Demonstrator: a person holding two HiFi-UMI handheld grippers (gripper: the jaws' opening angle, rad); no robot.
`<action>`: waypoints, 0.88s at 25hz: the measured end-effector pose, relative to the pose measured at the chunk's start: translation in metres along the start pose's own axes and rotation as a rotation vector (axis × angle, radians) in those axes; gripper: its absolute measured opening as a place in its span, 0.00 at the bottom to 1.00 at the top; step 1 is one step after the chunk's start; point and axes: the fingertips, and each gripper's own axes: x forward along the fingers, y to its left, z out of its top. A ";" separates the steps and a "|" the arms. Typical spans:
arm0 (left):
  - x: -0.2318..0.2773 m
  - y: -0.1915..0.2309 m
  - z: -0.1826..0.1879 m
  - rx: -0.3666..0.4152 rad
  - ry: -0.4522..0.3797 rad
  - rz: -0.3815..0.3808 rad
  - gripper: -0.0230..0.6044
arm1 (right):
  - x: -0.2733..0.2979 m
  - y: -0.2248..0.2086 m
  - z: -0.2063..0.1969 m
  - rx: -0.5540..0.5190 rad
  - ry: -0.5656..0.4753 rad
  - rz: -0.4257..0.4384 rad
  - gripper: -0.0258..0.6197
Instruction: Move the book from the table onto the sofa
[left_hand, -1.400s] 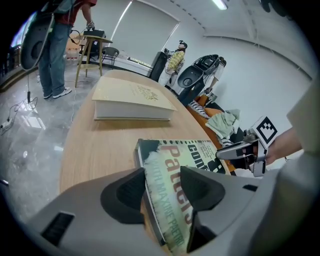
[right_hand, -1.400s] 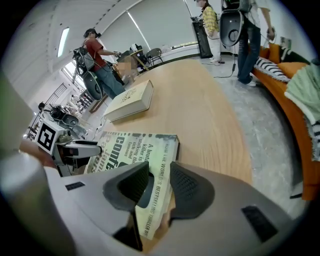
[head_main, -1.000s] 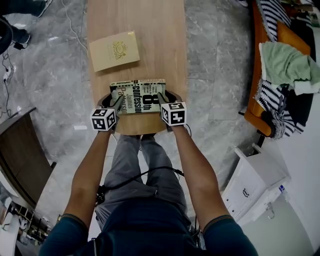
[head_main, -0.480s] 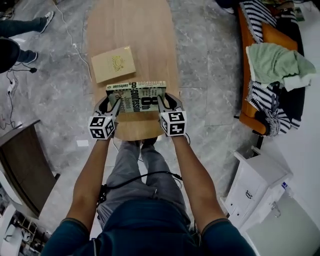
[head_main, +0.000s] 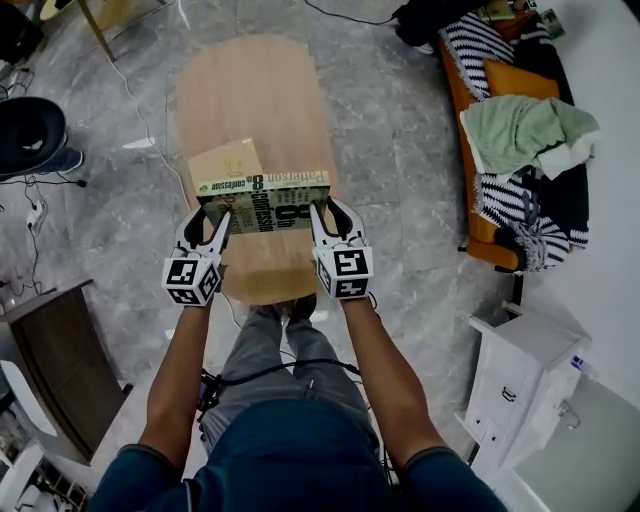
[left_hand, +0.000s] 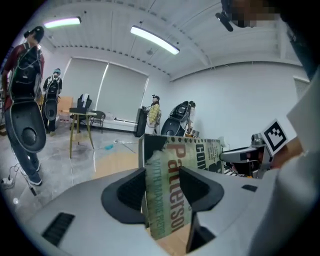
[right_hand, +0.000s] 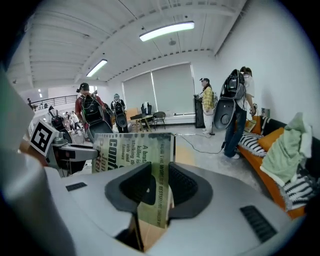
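The book (head_main: 264, 200), a green-and-cream paperback, hangs level above the near end of the wooden table (head_main: 262, 90), clear of its top. My left gripper (head_main: 221, 214) is shut on its left end, and my right gripper (head_main: 319, 211) is shut on its right end. In the left gripper view the book (left_hand: 182, 155) stands edge-on between the dark pads of the left gripper (left_hand: 162, 187). The right gripper view shows the same cover (right_hand: 131, 147) pinched by the right gripper (right_hand: 159, 186). The orange sofa (head_main: 462, 110) stands far right.
A second tan book (head_main: 224, 160) lies on the table behind the held one. The sofa carries striped cushions and a green cloth (head_main: 515, 130). A white cabinet (head_main: 520, 370) stands at the lower right and a dark cabinet (head_main: 55, 350) at the left. Several people (right_hand: 235, 110) stand across the room.
Both grippers have risen with the book, lifting it off the table. The table and floor now look farther below, and the held book overlaps the tan book in view.
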 end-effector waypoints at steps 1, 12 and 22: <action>-0.001 -0.006 0.016 0.018 -0.021 -0.007 0.37 | -0.008 -0.003 0.015 -0.005 -0.028 -0.011 0.21; -0.042 -0.078 0.165 0.199 -0.232 -0.114 0.37 | -0.112 -0.013 0.144 -0.061 -0.291 -0.124 0.21; -0.085 -0.157 0.267 0.340 -0.424 -0.226 0.37 | -0.218 -0.023 0.226 -0.084 -0.488 -0.253 0.21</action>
